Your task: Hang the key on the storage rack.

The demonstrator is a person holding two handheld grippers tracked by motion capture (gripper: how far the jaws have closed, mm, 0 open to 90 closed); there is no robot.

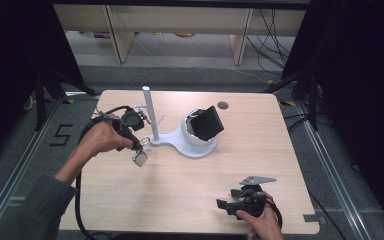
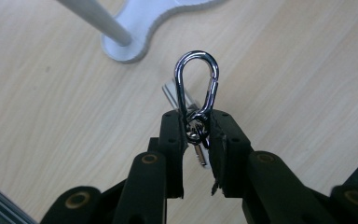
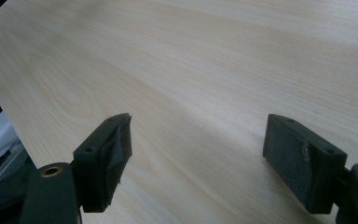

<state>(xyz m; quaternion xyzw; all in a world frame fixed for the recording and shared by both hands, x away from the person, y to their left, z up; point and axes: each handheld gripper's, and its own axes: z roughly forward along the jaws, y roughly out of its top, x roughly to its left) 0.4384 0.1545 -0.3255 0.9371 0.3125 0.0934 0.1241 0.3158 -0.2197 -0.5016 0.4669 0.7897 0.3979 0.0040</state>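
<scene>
My left gripper (image 2: 196,127) is shut on the bottom end of a shiny silver carabiner (image 2: 196,79), whose loop sticks out past the jaw tips. A small ring and a key (image 2: 199,156) hang from it between and behind the jaws. In the high view my left gripper (image 1: 137,148) is raised over the table's left side, with a pale tag (image 1: 141,158) dangling under it, close to the white stand's upright pole (image 1: 147,112). Near the table's front edge at the right, my right gripper (image 1: 223,204) stands open over bare wood, with nothing between its fingers (image 3: 106,154).
The white stand's flat base (image 1: 172,143) runs right to a white round cup (image 1: 196,140) holding a tilted black square block (image 1: 206,123). Thin hooks stick out from the pole. A round grommet hole (image 1: 223,105) lies at the table's far side. Dark floor and frame legs surround the table.
</scene>
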